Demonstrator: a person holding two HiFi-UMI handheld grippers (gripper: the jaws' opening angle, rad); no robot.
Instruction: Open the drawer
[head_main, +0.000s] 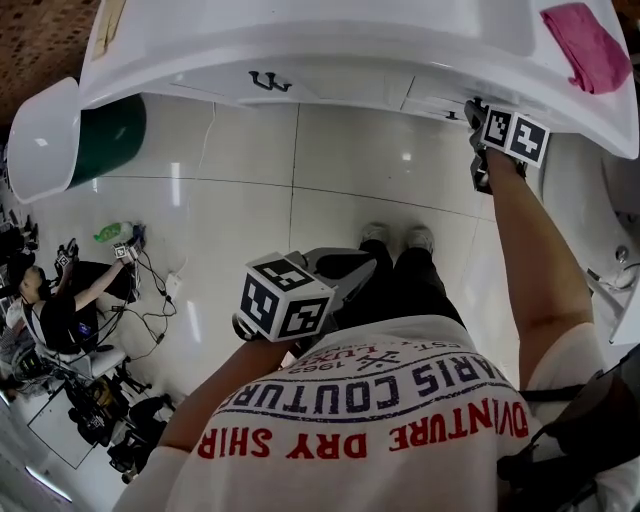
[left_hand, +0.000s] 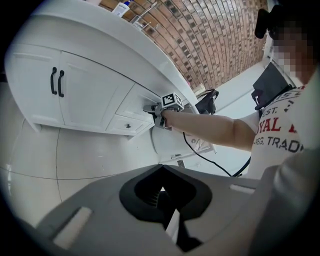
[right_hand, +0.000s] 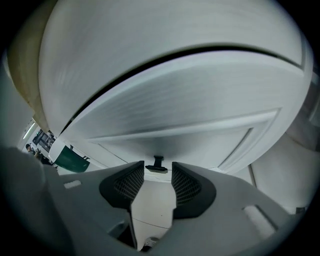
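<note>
Floor: pale tiles (head_main: 330, 200) lie bare between the person's feet and the white cabinet (head_main: 330, 70) on the far side.
Drawer (right_hand: 190, 125): set flush under the countertop edge, at the cabinet's right end.
Right gripper (right_hand: 158, 172): held at the drawer front, jaws spread; the black knob (right_hand: 158, 164) is framed at their tips, untouched.
Left gripper (left_hand: 161, 192): kept near the body, well apart from the cabinet, jaws closed on nothing.
Left gripper view only: a lower drawer (left_hand: 125, 125) is shown.
Head view only: a pink cloth (head_main: 587, 45) is seen on the countertop, far right.

Shut white panelled drawer (right_hand: 200, 120), small black knob (right_hand: 158, 163) at centre
</note>
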